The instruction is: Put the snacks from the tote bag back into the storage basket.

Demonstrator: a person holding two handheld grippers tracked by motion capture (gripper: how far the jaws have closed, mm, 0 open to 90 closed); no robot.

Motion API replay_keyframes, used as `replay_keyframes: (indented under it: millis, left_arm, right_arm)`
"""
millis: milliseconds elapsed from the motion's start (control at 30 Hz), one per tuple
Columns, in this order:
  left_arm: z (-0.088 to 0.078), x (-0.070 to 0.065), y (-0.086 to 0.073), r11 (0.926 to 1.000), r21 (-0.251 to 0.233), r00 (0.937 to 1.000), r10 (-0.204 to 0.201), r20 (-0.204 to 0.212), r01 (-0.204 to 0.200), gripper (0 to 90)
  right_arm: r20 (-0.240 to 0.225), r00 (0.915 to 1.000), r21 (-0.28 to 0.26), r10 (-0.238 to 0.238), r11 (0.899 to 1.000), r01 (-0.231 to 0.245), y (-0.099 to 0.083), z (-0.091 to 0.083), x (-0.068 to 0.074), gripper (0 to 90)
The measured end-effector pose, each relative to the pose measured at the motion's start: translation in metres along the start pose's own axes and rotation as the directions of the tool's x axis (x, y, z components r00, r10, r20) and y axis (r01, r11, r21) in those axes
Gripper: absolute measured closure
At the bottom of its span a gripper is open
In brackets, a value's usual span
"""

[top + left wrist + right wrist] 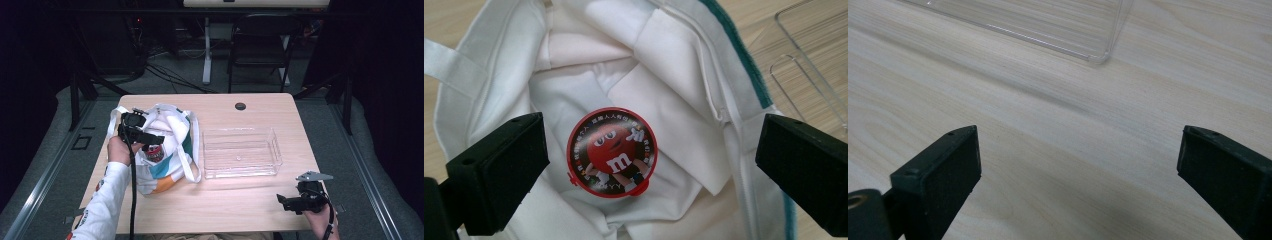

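A white cloth tote bag (167,167) with teal and orange patches lies open on the left of the wooden table (250,210). Inside the tote bag (664,75) sits a round red tin (612,152) with a cartoon candy figure on its lid; the red tin (154,152) also shows at the bag's mouth from above. My left gripper (146,137) hovers over the bag mouth, and in its own view the left gripper (649,162) stands open with the tin between its jaws, untouched. My right gripper (287,203) is open above bare wood near the front right edge; the right gripper (1078,170) holds nothing.
A clear plastic tray (274,150) sits in the table's middle right, its near corner (1098,57) just beyond my right jaws. A round cable hole (240,106) marks the far edge. A dark chair (260,45) and a desk leg stand behind the table.
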State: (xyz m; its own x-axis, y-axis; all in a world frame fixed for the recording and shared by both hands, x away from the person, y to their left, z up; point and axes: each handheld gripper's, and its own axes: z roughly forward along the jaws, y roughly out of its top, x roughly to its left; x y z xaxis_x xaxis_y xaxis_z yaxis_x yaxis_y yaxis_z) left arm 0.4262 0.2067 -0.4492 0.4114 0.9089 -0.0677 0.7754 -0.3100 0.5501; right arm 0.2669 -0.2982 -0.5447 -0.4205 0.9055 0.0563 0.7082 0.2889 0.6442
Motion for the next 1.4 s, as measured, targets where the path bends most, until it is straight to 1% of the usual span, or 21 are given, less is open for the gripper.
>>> replay_keyframes:
  millis: [133,267,333,400,500,533,633,667,700,833,867,900,933,967,1033,1167,1233,1267,1333,1400]
  left_arm:
    - [0.012,0.004,0.001,0.9987,0.05,1.0,-0.005,-0.004,0.005,0.4]
    - [0.021,0.005,0.003,0.9951,0.099,0.9999,-0.001,-0.014,0.002,1.6]
    - [0.025,0.006,0.003,0.9925,0.122,0.9994,-0.002,-0.034,0.006,1.7]
    - [0.03,0.007,0.004,0.9889,0.148,0.9995,-0.004,-0.031,0.008,1.9]
    - [0.037,0.008,0.004,0.9831,0.183,0.9991,0.001,-0.044,0.007,2.3]
    - [0.04,0.009,0.004,0.9817,0.189,0.9989,-0.008,-0.047,0.017,3.4]
    - [0.046,0.009,0.004,0.9753,0.221,0.9981,0.002,-0.062,0.012,4.2]
    - [0.047,0.008,0.004,0.9737,0.228,0.9978,0.008,-0.066,0.007,5.7]
    - [0.049,0.008,0.004,0.9722,0.234,0.998,0.004,-0.063,0.011,7.7]
    - [0.055,0.007,0.004,0.9664,0.257,0.9974,0.013,-0.071,0.005,13.8]
    - [0.056,0.008,0.005,0.9647,0.263,0.9966,0.022,-0.08,0.0,14.5]
    - [0.057,0.008,0.005,0.9629,0.27,0.9964,0.02,-0.082,0.003,14.5]
    - [0.058,0.008,0.005,0.9593,0.282,0.996,0.028,-0.085,-0.003,14.7]
    - [0.059,0.008,0.004,0.9598,0.281,0.9961,0.022,-0.086,0.003,15.0]
    - [0.062,0.008,0.004,0.9518,0.306,0.9928,0.045,-0.111,-0.008,15.8]
    - [0.065,0.01,0.002,0.9479,0.318,0.9945,0.029,-0.1,0.004,16.9]
    - [0.066,0.011,0.001,0.9444,0.329,0.9938,0.037,-0.105,0.0,17.3]
    - [0.067,0.011,0.001,0.9431,0.333,0.9941,0.033,-0.103,0.003,17.9]
    - [0.069,0.011,0.0,0.9419,0.336,0.9936,0.032,-0.108,0.006,18.5]
    - [0.069,0.012,0.0,0.94,0.341,0.9948,0.033,-0.096,0.002,20.6]
  right_arm:
    - [-0.001,1.0,0.002,-0.002,1.0,0.002,0.0,0.0,0.0,3.8]
    - [0.001,1.0,0.002,-0.003,1.0,0.003,0.0,0.0,0.0,4.1]
    - [0.003,1.0,0.002,-0.002,1.0,0.002,0.0,0.0,0.0,4.1]
    - [0.001,1.0,0.002,0.001,1.0,-0.001,0.0,0.0,0.0,4.2]
    - [0.0,1.0,0.002,0.001,1.0,-0.001,0.0,0.0,0.0,4.2]
    - [0.0,1.0,0.002,0.0,1.0,0.0,0.0,0.0,0.0,4.3]
    - [0.001,1.0,0.002,0.001,1.0,-0.001,0.0,0.0,0.0,4.3]
    - [0.001,1.0,0.002,0.001,1.0,-0.001,0.0,0.0,0.0,4.3]
    - [0.0,1.0,0.002,0.002,1.0,-0.002,0.0,0.0,0.0,4.3]
    - [-0.004,1.0,-0.008,0.006,1.0,-0.007,0.0,0.0,0.0,4.3]
    - [-0.002,1.0,-0.008,0.008,1.0,-0.008,0.0,0.0,0.0,4.3]
    - [-0.002,1.0,-0.008,0.008,1.0,-0.008,0.0,0.0,0.0,4.3]
    - [-0.002,1.0,-0.006,0.007,1.0,-0.007,0.0,0.0,0.0,4.3]
    - [-0.002,1.0,-0.008,0.007,1.0,-0.007,0.0,0.0,0.0,4.3]
    - [-0.004,0.9999,-0.01,0.009,1.0,-0.009,0.0,0.0,0.0,4.2]
    - [-0.004,0.9999,-0.016,0.013,1.0,-0.013,0.0,-0.001,-0.001,4.2]
    - [-0.003,0.9999,-0.015,0.013,1.0,-0.013,0.0,-0.001,-0.001,4.2]
    - [-0.002,0.9999,-0.014,0.012,1.0,-0.012,0.0,-0.001,-0.001,4.2]
    - [0.0,0.9999,-0.011,0.01,1.0,-0.01,0.0,-0.001,0.0,4.2]
    - [0.0,0.9999,-0.012,0.012,1.0,-0.012,0.0,0.0,0.0,4.2]
